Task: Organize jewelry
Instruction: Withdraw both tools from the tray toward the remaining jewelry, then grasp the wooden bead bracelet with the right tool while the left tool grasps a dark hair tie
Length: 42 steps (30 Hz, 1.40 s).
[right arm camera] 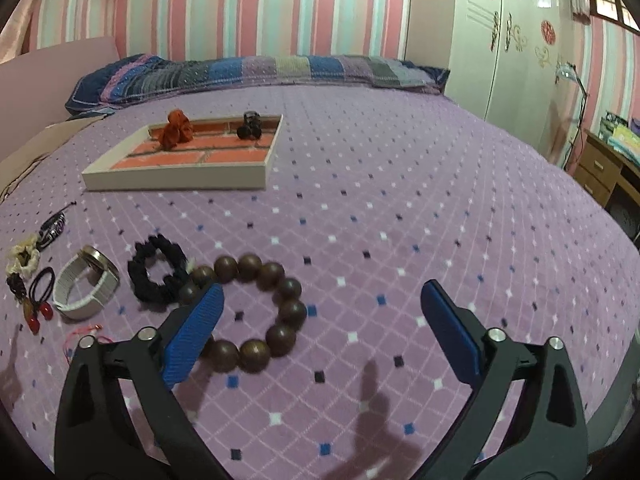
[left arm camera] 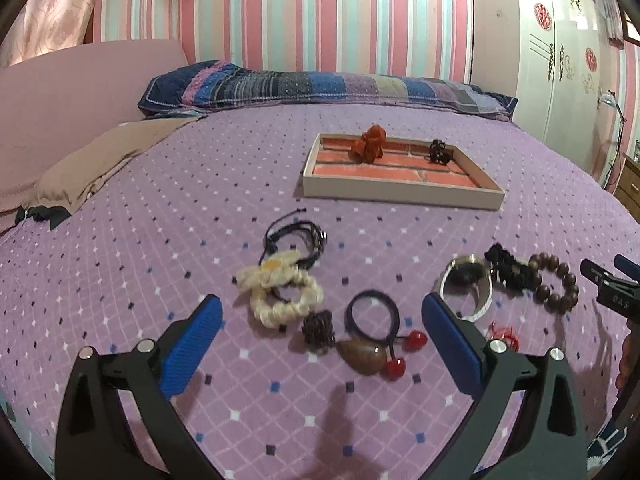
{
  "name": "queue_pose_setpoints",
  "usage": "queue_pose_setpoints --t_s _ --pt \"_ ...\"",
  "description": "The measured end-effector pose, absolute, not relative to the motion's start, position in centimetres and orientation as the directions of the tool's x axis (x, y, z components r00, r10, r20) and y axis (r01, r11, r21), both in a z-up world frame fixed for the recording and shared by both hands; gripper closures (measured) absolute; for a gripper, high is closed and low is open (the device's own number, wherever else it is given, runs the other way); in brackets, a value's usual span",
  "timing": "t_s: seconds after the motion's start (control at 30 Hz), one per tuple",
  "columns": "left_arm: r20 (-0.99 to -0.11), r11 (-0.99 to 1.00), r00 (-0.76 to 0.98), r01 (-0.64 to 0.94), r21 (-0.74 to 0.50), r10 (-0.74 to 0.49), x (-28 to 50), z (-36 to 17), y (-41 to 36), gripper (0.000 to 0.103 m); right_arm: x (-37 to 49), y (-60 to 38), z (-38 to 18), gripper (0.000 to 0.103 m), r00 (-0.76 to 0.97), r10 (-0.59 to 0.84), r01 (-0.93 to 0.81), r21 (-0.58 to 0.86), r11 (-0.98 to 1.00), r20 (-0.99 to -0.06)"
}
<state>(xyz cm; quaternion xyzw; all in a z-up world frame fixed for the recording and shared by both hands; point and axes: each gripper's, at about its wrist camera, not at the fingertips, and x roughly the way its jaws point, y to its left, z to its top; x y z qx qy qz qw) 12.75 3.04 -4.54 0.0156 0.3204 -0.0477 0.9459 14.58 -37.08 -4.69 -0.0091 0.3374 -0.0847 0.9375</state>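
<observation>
A brick-patterned tray (left arm camera: 400, 194) (right arm camera: 176, 182) on the purple bedspread holds an orange scrunchie (left arm camera: 370, 142) and a small black item (left arm camera: 440, 151). Loose jewelry lies nearer. My left gripper (left arm camera: 320, 310) is open above a black hair tie with red cherries (left arm camera: 374, 314), with a cream scrunchie (left arm camera: 280, 292), a black cord bracelet (left arm camera: 296, 236) and a brown pendant (left arm camera: 362, 356) close by. My right gripper (right arm camera: 320, 296) is open, its left finger over a wooden bead bracelet (right arm camera: 260, 308). A black scrunchie (right arm camera: 156, 276) and a white watch (right arm camera: 86, 284) lie left of the beads.
A striped pillow (left arm camera: 320, 84) lies at the head of the bed. A brown cloth (left arm camera: 100, 160) lies at the left. A white wardrobe (right arm camera: 512, 40) and a wooden desk (right arm camera: 608, 168) stand at the right. A thin red string (left arm camera: 504, 332) lies near the watch.
</observation>
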Motion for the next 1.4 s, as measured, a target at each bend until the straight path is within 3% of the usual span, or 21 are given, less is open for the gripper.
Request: queue_pose_setpoints --t_s 0.1,0.33,0.47,0.7,0.87,0.93,1.17,1.4 --pt "-0.621 0.995 0.780 0.097 -0.004 -0.078 12.7 -5.5 3.2 0.006 14.7 -37.2 -5.5 0.014 0.744 -0.162 0.164 -0.058 0.985 -0.649" --pt "-0.670 0.995 0.736 0.090 -0.037 -0.092 14.2 -7.5 3.8 0.035 15.5 -36.8 -6.4 0.023 0.728 -0.140 0.146 -0.048 0.988 -0.671" --pt "-0.688 0.996 0.719 0.081 -0.047 -0.091 14.7 -8.3 4.2 0.036 16.0 -36.6 -7.1 0.026 0.716 -0.133 0.140 -0.045 0.989 -0.686" --pt "-0.721 0.994 0.684 0.083 -0.073 -0.111 15.7 -9.5 4.7 0.060 17.1 -37.2 -7.9 0.037 0.686 -0.125 0.159 -0.021 0.987 -0.717" --pt "-0.724 0.993 0.680 0.092 -0.072 -0.115 16.2 -9.7 4.7 0.061 17.7 -37.3 -8.2 0.040 0.678 -0.118 0.156 -0.014 0.988 -0.725" --pt "-0.724 0.993 0.680 0.095 -0.068 -0.114 16.3 -9.8 4.6 0.070 18.0 -37.3 -8.4 0.040 0.674 -0.108 0.158 -0.001 0.987 -0.731" --pt "-0.726 0.991 0.674 0.103 -0.087 -0.134 16.1 -9.8 4.5 0.079 18.6 -37.6 -8.6 0.046 0.673 -0.088 0.157 0.027 0.987 -0.734" --pt "-0.724 0.990 0.675 0.102 -0.095 -0.139 15.9 -9.8 4.6 0.082 18.8 -37.5 -8.6 0.059 0.682 -0.071 0.145 0.039 0.989 -0.727"
